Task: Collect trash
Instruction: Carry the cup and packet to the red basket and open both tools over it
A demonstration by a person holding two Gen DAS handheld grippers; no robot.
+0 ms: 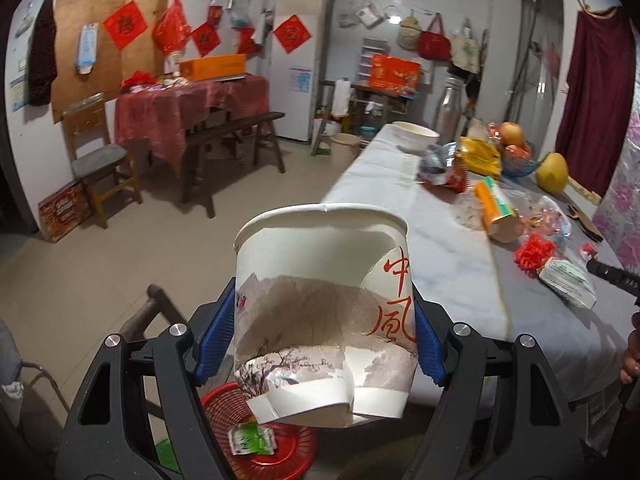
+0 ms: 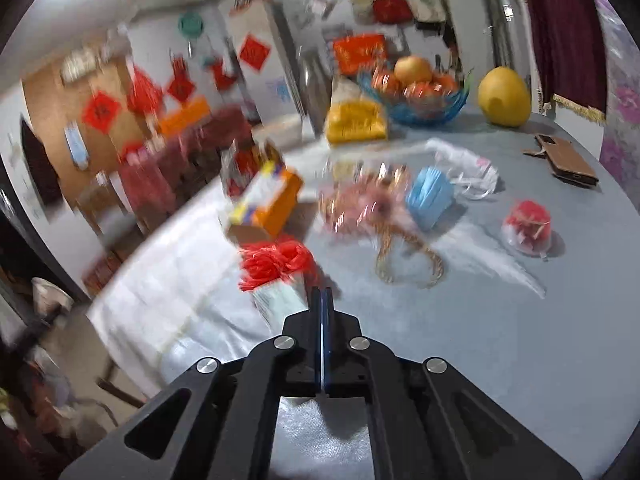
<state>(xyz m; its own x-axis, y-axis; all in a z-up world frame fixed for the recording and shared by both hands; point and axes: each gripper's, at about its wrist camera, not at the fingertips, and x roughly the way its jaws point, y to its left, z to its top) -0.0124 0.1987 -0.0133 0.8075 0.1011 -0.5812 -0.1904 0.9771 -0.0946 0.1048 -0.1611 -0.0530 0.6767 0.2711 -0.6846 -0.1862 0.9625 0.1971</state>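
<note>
A cluttered household room with red paper decorations on the walls is surrounding a long table [image 1: 448,264] covered in a pale grey cloth, with litter scattered along it. The crumpled white paper cup with an ink-landscape print and red characters [image 1: 320,312] is sitting between the blue pads of the left gripper [image 1: 322,334], whose jaws are standing wide and pressing on the cup's dented sides, off the near left edge of the table. Directly below it, on the floor, a red plastic mesh basket [image 1: 280,448] is waiting with a green-and-white wrapper [image 1: 252,438] already lying in it, so the step in hand looks like carrying the cup to the bin. The next move is probably calling for lowering the cup over the basket and spreading the jaws to drop it. Over the tabletop, the right gripper [image 2: 322,300] is hovering with its jaws pressed fully together and nothing visibly between them, just beside a bunched red plastic bag [image 2: 276,262] and a white wrapper [image 2: 280,298], with a blue face mask [image 2: 430,196] farther off.
</note>
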